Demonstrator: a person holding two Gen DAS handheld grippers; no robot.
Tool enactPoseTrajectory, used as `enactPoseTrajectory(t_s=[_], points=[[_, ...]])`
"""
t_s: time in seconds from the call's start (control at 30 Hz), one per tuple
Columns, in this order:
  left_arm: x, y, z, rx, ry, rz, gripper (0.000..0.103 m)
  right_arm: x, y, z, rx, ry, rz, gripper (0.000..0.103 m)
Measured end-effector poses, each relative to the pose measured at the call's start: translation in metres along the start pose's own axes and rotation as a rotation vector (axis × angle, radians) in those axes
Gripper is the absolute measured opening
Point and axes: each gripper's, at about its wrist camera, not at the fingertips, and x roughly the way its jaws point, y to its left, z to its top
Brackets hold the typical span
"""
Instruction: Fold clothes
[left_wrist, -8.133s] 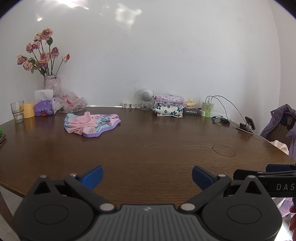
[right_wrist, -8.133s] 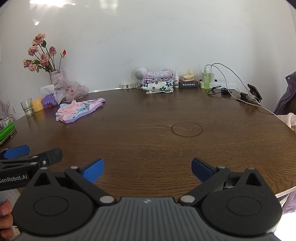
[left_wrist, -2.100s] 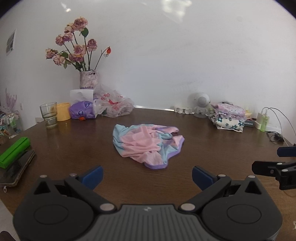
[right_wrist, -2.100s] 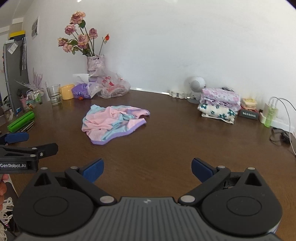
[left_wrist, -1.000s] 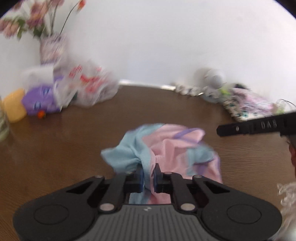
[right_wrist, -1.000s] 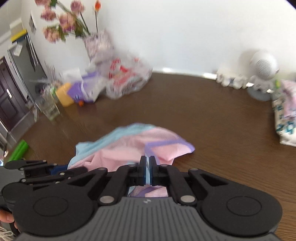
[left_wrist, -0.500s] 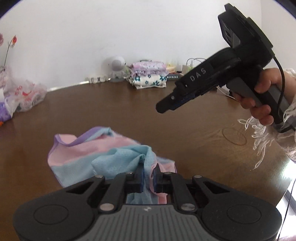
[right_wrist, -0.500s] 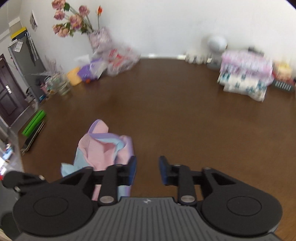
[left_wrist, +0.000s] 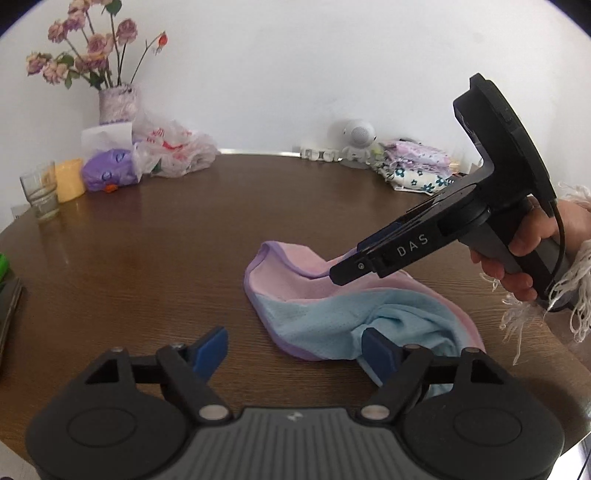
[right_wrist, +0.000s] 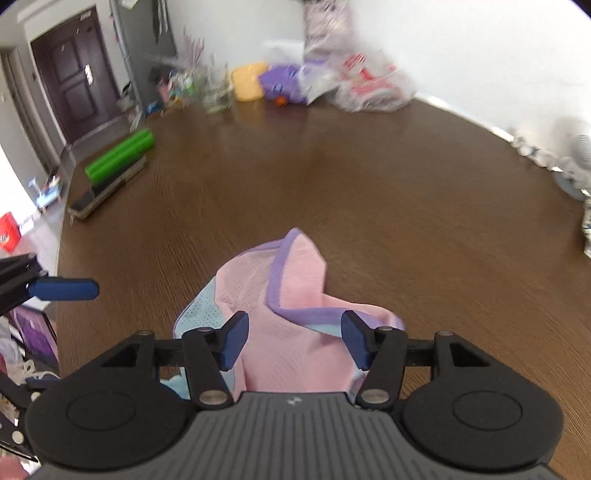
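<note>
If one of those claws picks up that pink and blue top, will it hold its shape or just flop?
The pink and blue top lies crumpled in soft folds, so it would probably droop. Its thin, holey mesh suggests it is light. Pushed across the smooth wooden table, it would likely bunch up rather than slide whole.

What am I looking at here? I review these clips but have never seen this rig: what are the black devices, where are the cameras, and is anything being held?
No robot: a person holds a hand-gripper in each hand, each with a fisheye camera looking along its blue-padded fingers. The left camera shows the left gripper at the bottom and the right hand holding the other tool. The right camera shows the right gripper. Both jaws are opening; neither pinches anything. A crumpled pink, blue and purple garment lies on the brown table, under the right gripper. At the back: a vase of flowers, a glass, a plastic bag and folded clothes.
</note>
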Motion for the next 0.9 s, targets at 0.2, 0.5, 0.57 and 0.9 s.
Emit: enactPoseTrajectory(t_s=[0.2,0.5,0.57,0.9], points=[[0.050,0.002,0.014,0.041,0.059,0.012,0.064,0.017,0.002,0.000,-0.008,0.059,-0.079,0.032],[0.050,-0.023,0.020,0.108,0.020,-0.092,0.001,-0.057,-0.028,-0.029,0.118,-0.135,-0.090,0.001],[0.037,-0.031,0.030,0.131,-0.035,-0.073,0.001,-0.082,-0.034,-0.035,0.143,-0.189,-0.082,0.001],[-0.005,-0.072,0.032,0.107,-0.049,-0.141,0.077,-0.110,-0.054,-0.018,0.254,-0.313,-0.084,0.005]])
